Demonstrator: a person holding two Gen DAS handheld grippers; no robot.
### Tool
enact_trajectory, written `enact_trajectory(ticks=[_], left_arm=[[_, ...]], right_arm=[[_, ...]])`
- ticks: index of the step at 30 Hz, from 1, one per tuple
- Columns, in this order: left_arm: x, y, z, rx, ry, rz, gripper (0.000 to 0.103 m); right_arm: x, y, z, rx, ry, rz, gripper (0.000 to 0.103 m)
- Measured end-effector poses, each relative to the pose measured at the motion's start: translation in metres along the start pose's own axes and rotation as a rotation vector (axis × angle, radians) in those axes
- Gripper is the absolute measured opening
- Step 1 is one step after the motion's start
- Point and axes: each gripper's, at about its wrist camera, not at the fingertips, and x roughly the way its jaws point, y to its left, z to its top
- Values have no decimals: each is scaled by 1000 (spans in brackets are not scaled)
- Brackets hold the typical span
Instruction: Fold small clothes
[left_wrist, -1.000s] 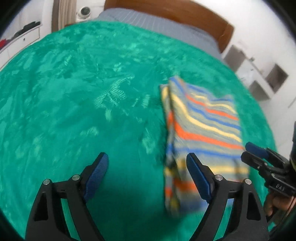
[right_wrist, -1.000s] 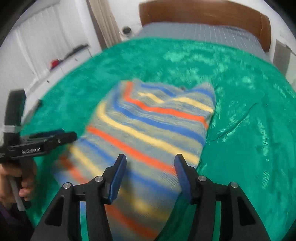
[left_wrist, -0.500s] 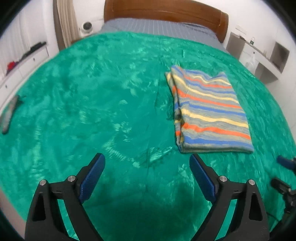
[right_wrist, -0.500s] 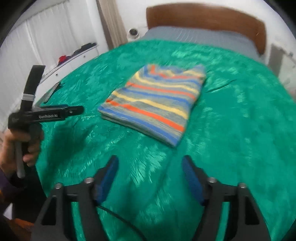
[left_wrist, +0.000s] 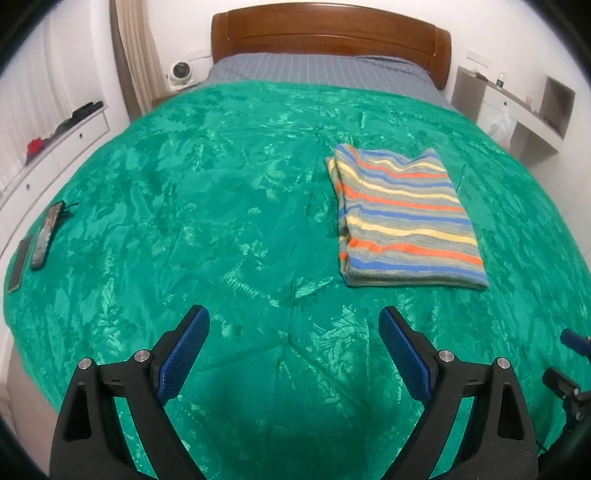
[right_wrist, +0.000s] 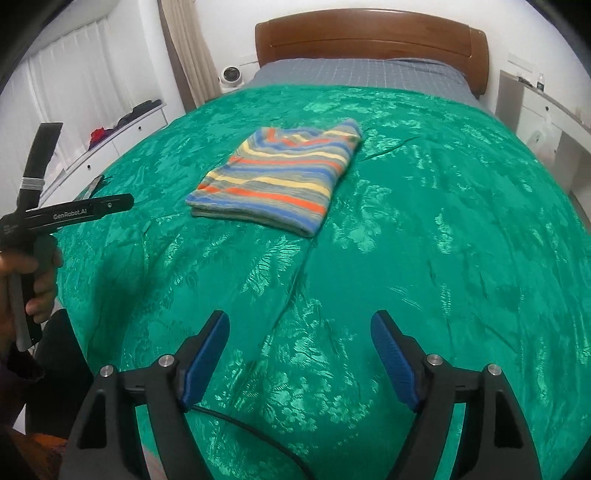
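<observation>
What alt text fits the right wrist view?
A folded striped garment lies on a green bedspread, clear of the right gripper, whose empty jaws are opening. The left gripper sits at the left edge.

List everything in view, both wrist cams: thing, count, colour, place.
folded garment: 1, striped blue, orange, yellow, grey; on the blanket
blanket: 1, green; covers the bed
sheet: 1, grey-blue; head of bed
headboard: 1, brown wood
flat devices: 2, dark; blanket's left edge
fan: 1, white; beside headboard
left hand-held gripper: 1, black, blue pads; open, empty
right hand-held gripper: 1, same colours; jaws opening, empty
hand: 1; holds left handle
</observation>
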Motion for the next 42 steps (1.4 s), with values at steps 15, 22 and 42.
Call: enact_trajectory(ticks=[15, 22, 42], left_arm=[[35, -47, -94, 85, 113, -19, 100], [39, -47, -103, 44, 105, -27, 103], [46, -46, -106, 82, 119, -31, 102]], right_arm=[[4, 2, -29, 46, 34, -230, 89], [31, 1, -48, 56, 127, -266, 89], [50, -2, -63, 47, 138, -271, 103]])
